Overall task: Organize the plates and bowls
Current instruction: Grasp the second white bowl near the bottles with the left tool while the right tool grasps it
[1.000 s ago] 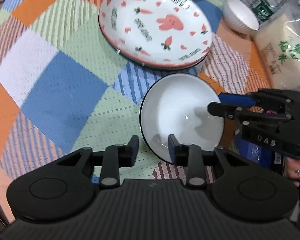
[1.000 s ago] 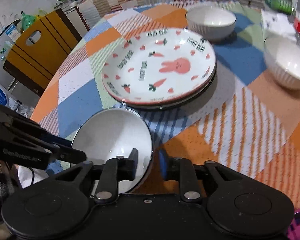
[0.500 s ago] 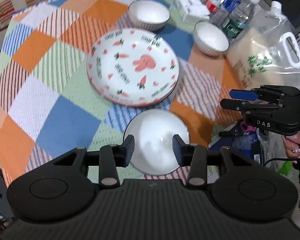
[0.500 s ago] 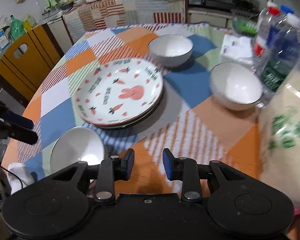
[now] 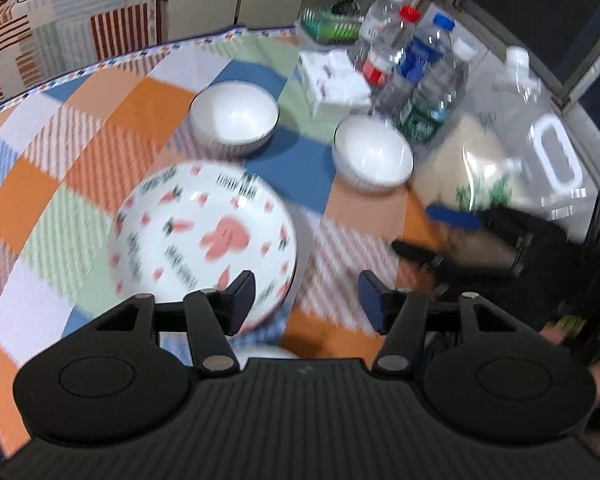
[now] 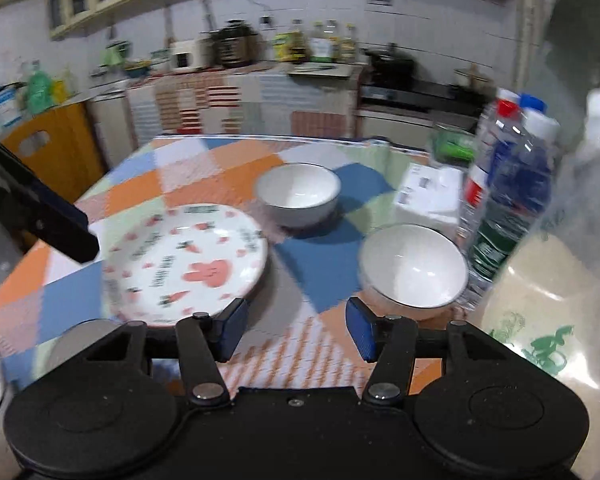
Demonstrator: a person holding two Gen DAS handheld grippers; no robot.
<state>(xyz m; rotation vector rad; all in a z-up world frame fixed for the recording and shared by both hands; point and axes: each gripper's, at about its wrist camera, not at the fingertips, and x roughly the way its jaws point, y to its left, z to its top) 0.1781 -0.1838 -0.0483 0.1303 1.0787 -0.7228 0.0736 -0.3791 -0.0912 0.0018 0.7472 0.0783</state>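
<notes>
Left gripper (image 5: 306,300): jaws opening, gap approx. half-wide, nothing between the pads. It sits above the near edge of the table (image 5: 100,128), over the checked tablecloth. Just beyond its left finger: bunny plate (image 5: 202,240), top of a stack; no. of plates under it cannot be told.

Right gripper (image 6: 296,328): jaws opening, gap also half-wide, empty. Also seen blurred at the right edge of the left view. Its left finger overlaps the plate's near rim in the picture; contact cannot be told.

Bowls: 2 clearly shown, both upright and empty.
- Far bowl (image 6: 298,194): behind the plate, on a blue square.
- Right bowl (image 6: 414,266): just beyond the right finger, just beside the water bottles (image 6: 504,200).

A 3rd white rim (image 5: 266,354) shows below the left gripper, mostly hidden.

Rice bag (image 6: 548,320): at the right edge of the table, beside the bottles.
</notes>
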